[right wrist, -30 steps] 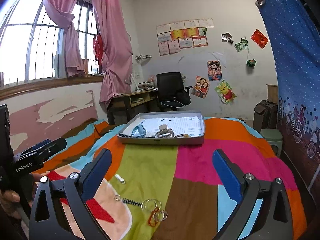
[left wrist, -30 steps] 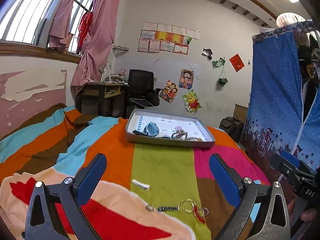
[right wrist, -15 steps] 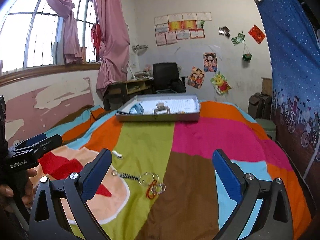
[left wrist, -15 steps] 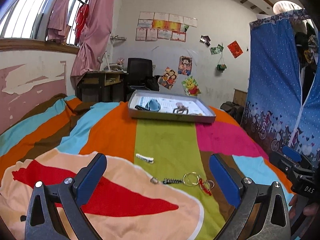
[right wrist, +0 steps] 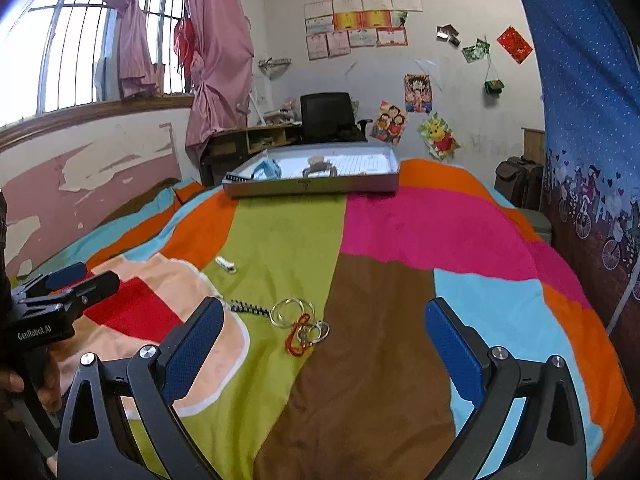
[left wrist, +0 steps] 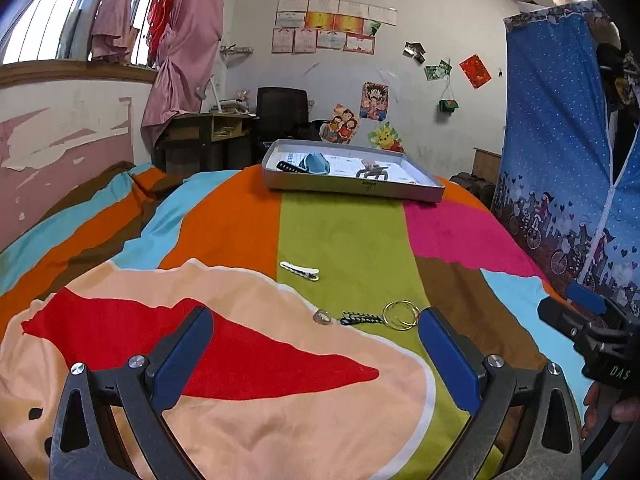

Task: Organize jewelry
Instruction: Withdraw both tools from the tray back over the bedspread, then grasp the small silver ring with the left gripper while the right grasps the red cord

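- Both tongs hover spread wide and empty over a striped bedspread [left wrist: 344,232], jewelry scattered just ahead of them.
- Between the left tongs [left wrist: 316,356], just beyond their tips: a small ring [left wrist: 322,317], a beaded chain [left wrist: 360,317] lying crosswise, and gold hoops [left wrist: 401,315] beside the right-hand finger.
- A white hair clip [left wrist: 299,270] lies farther ahead, also crosswise.
- For the right tongs [right wrist: 320,352], the hoops [right wrist: 291,312] and a red cord with rings [right wrist: 306,333] lie ahead, left of centre.
- The left tongs look nearer the ring and chain.
- The gray tray [left wrist: 352,191], already holding pieces, sits well ahead at the far end of the bed.
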Demonstrator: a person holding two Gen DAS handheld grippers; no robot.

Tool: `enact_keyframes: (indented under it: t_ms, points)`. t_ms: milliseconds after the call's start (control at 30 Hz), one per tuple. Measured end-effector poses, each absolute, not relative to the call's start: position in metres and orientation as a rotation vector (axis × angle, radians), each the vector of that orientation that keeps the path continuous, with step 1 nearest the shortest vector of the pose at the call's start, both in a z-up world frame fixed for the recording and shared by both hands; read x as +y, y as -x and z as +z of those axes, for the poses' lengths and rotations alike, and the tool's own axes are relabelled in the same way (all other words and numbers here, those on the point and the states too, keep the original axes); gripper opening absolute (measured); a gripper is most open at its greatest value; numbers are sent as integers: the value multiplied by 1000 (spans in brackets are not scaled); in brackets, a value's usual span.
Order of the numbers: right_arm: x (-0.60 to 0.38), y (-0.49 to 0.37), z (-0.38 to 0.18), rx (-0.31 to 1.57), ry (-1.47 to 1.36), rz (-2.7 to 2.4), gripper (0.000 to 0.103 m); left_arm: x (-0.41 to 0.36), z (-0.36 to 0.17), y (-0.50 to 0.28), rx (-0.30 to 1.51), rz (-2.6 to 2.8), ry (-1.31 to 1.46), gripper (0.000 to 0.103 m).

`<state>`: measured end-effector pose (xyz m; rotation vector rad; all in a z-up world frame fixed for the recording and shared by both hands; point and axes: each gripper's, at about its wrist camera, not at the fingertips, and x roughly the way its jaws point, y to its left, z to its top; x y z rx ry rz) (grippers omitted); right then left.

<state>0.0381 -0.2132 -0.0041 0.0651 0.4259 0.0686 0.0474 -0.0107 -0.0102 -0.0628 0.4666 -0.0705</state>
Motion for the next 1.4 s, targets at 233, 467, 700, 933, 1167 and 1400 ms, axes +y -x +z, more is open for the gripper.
enact_keyframes:
  t_ms: [233, 467, 700, 933, 1167, 1400]
  points:
    - [-204, -56, -23, 494, -64, 103, 99, -11, -19, -61, 507, -81, 35, 103]
    - [-197, -74, -37, 519, -68, 130, 99, -8, -28, -83, 538, -76, 27, 103]
    - [-189, -98, -47, 545, -90, 153, 96, -4, -44, -111, 579, -108, 43, 103]
    - [-180, -125, -59, 597, -79, 161, 66, -9, -56, -144, 592, -219, 49, 89]
    - [-166, -146, -72, 651, -64, 177, 39, -15, -74, -164, 682, -293, 75, 61]
    - [-154, -155, -85, 709, -34, 182, 30, -14, -94, -182, 791, -317, 104, 31]
